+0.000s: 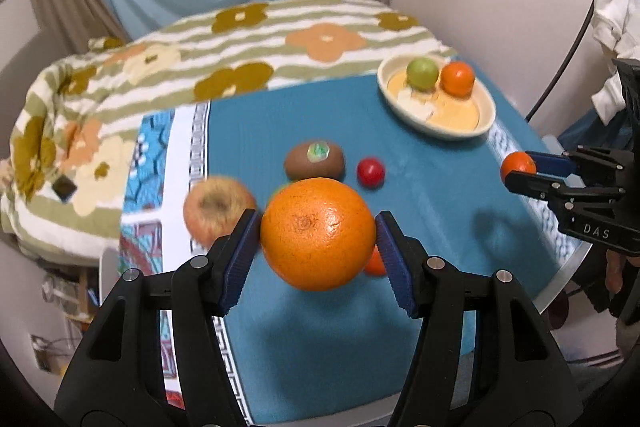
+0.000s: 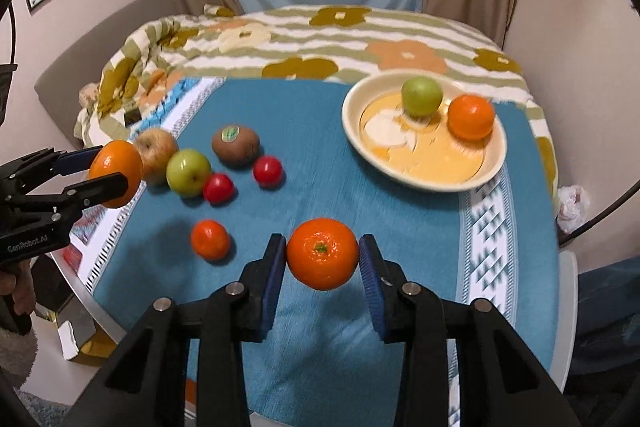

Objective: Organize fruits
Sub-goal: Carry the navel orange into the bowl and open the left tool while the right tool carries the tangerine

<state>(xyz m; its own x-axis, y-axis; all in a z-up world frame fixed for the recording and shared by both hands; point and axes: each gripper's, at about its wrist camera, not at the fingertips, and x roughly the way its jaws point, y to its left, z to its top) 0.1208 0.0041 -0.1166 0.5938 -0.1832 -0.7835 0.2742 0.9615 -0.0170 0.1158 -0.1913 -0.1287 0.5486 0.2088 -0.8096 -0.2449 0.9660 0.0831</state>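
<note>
My left gripper [image 1: 318, 233] is shut on a large orange [image 1: 318, 233] and holds it above the blue tablecloth; it also shows in the right wrist view [image 2: 114, 174]. My right gripper [image 2: 322, 254] is shut on a mandarin [image 2: 322, 254], also seen at the right of the left wrist view [image 1: 518, 166]. A cream plate [image 2: 404, 171] at the back right holds a green apple [image 2: 421, 96] and an orange [image 2: 470, 117]. On the cloth lie a kiwi [image 2: 236, 143], a yellowish apple [image 2: 157, 153], a green apple [image 2: 188, 171], two red tomatoes [image 2: 267, 170] [image 2: 218, 187] and a small mandarin [image 2: 210, 239].
A flowered blanket [image 2: 320, 39] covers the far half of the round table. The table's white rim [image 2: 566, 291] curves at the right, with a crumpled tissue [image 2: 572, 205] past it. Curtains and a blue sheet hang behind.
</note>
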